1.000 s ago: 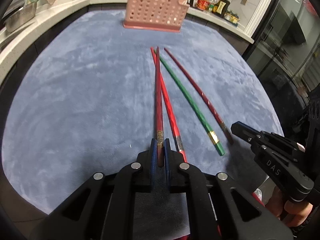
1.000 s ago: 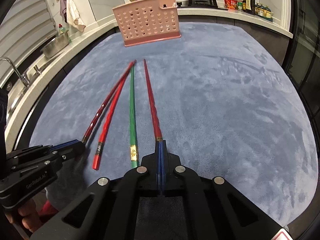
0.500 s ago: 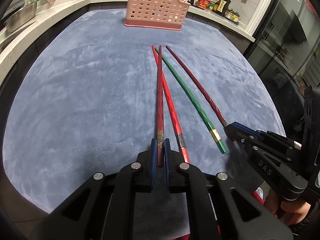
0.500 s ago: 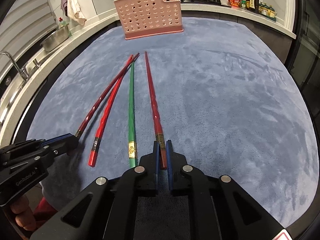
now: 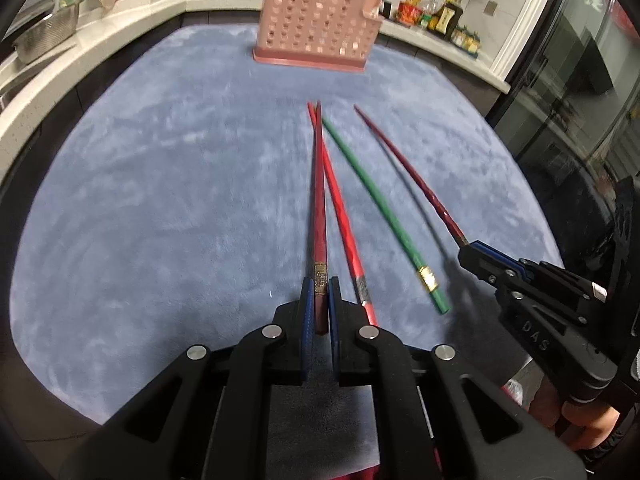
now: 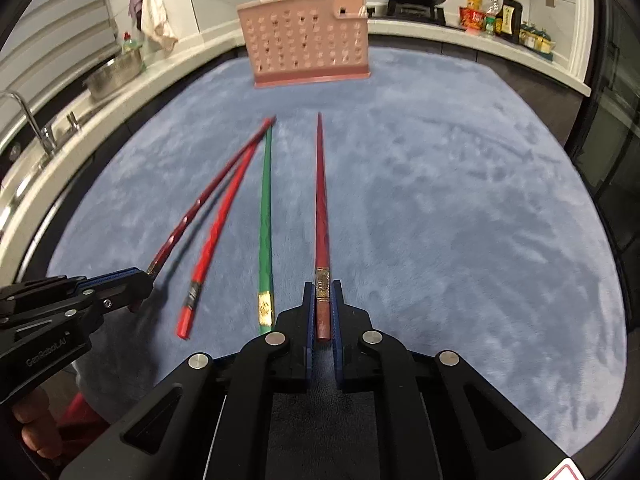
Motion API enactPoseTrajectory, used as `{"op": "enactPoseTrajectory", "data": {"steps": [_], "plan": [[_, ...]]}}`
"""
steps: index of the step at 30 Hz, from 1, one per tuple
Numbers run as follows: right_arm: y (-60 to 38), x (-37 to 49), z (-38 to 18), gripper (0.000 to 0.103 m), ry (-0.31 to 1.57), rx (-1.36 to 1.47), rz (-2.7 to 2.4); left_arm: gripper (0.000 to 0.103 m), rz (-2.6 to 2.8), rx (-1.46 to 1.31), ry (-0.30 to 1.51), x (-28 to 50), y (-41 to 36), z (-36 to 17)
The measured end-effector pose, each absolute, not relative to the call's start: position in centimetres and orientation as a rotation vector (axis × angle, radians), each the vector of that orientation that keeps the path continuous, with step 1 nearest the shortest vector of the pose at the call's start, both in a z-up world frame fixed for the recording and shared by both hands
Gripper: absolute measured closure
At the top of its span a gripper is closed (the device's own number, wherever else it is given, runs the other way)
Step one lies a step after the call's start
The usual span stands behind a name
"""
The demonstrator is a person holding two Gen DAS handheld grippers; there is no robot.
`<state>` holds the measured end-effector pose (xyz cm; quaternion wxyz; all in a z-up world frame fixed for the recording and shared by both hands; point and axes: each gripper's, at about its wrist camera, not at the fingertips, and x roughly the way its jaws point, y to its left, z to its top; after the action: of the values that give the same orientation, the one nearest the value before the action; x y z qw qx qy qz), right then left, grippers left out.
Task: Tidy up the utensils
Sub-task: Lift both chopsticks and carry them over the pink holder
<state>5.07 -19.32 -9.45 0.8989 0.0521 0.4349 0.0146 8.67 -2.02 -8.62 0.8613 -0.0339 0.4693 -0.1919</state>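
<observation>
Blue cloth [image 5: 160, 200] on a kitchen table, pink holder [image 5: 316, 36] at its far edge.
From left: my left gripper [image 5: 320, 300] pinches one dark red chopstick [image 5: 318, 200]; a bright red chopstick [image 5: 340, 208] and a green chopstick [image 5: 380, 208] lie beside it on the cloth; my right gripper [image 6: 322, 304] pinches the other dark red chopstick [image 6: 322, 200].

A pink holder [image 5: 318, 30] dotted with holes stands at upper centre on the mottled blue-grey table [image 5: 160, 200]. Below lie a green chopstick [image 5: 376, 204] with a gold band, a bright red chopstick [image 5: 340, 216] and dark red chopsticks [image 5: 319, 208].
</observation>
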Motion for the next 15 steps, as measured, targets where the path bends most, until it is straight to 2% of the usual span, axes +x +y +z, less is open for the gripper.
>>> {"op": "enactPoseTrajectory", "data": {"steps": [15], "plan": [[-20.9,5.2,0.5,0.094,0.712,0.145,0.007,0.096,-0.376,-0.114,0.752,10.4,0.0,2.0]]}}
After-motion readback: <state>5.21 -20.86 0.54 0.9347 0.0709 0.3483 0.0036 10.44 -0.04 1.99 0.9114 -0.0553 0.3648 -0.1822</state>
